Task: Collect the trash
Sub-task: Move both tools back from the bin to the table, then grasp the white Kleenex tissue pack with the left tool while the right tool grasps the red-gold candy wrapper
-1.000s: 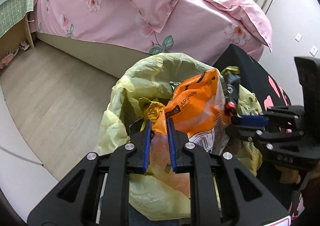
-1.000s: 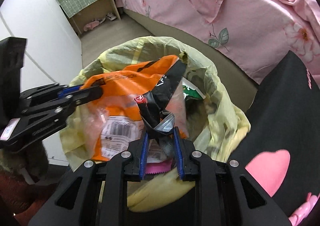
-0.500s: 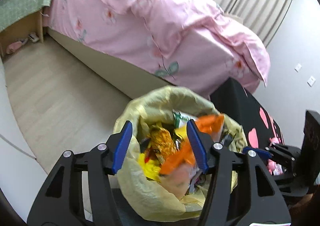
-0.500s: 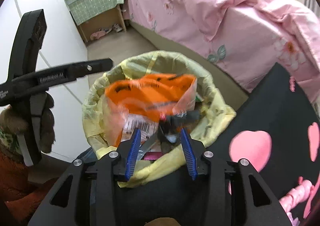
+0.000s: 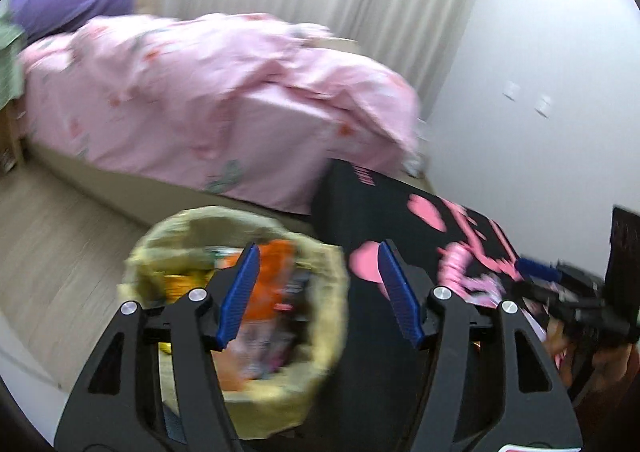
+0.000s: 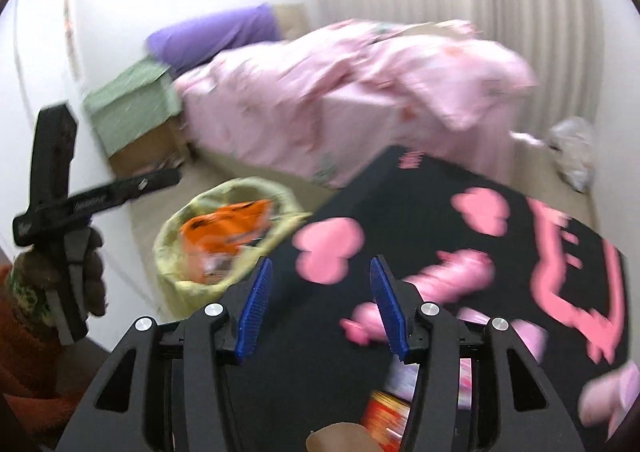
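A bin lined with a yellow bag [image 5: 168, 236] [image 6: 172, 248] stands on the floor, filled with wrappers. An orange wrapper [image 5: 276, 272] [image 6: 224, 228] lies on top. My left gripper [image 5: 316, 252] hangs above the bin's right rim, its jaws opening with nothing between them. My right gripper [image 6: 320, 264] is over the black table beside the bin, jaws also opening and empty. A red packet [image 6: 384, 416] and pale pink wrappers [image 6: 468, 372] lie blurred under its fingers. Each gripper shows at the edge of the other's view.
The table has a black cloth with pink hearts [image 5: 380, 211] [image 6: 420, 187]. A bed with pink bedding [image 5: 200, 91] stands behind it, beside a nightstand under green cloth [image 6: 132, 107]. A white plastic bag [image 6: 572, 147] lies on the floor at far right.
Both grippers let go of the orange wrapper, which dropped into the bin. Both opened wide, rose and swung right, the right one ending over the black table.
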Demonstrator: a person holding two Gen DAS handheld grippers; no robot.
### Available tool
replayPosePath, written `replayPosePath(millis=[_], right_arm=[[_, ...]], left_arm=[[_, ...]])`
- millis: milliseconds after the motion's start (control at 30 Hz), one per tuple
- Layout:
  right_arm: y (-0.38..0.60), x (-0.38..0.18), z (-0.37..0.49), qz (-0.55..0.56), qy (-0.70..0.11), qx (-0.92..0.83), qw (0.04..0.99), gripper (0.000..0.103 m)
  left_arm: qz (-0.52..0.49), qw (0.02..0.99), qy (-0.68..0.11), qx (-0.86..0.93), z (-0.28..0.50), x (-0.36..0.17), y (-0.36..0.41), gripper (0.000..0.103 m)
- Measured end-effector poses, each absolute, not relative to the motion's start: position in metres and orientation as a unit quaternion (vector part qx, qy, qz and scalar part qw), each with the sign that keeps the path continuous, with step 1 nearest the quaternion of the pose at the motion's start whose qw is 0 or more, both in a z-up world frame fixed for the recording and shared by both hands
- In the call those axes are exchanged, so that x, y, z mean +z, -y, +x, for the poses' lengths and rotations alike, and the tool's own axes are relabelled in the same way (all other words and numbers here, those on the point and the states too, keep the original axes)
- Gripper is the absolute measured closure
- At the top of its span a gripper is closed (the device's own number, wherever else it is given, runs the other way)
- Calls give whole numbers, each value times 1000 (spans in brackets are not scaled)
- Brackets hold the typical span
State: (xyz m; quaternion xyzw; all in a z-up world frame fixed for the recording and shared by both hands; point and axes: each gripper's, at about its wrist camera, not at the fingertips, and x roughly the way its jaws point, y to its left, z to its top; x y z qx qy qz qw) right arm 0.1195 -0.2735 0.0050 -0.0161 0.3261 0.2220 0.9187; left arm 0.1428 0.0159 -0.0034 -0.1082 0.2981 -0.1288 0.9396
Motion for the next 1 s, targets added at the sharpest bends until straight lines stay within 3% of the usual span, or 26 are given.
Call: replayPosePath(millis=[400, 700, 1000], right_arm=[[417, 5, 52, 41, -296, 93, 950, 55], [452, -27, 29, 77, -329, 106, 935, 55], [443, -58, 7, 49, -377, 114, 918, 55]], left_arm=[[-28, 892, -331, -308, 132, -18, 131, 45], [80, 823, -398, -397, 183, -59, 235, 45], [120, 804, -449, -371, 200, -93, 262, 45]])
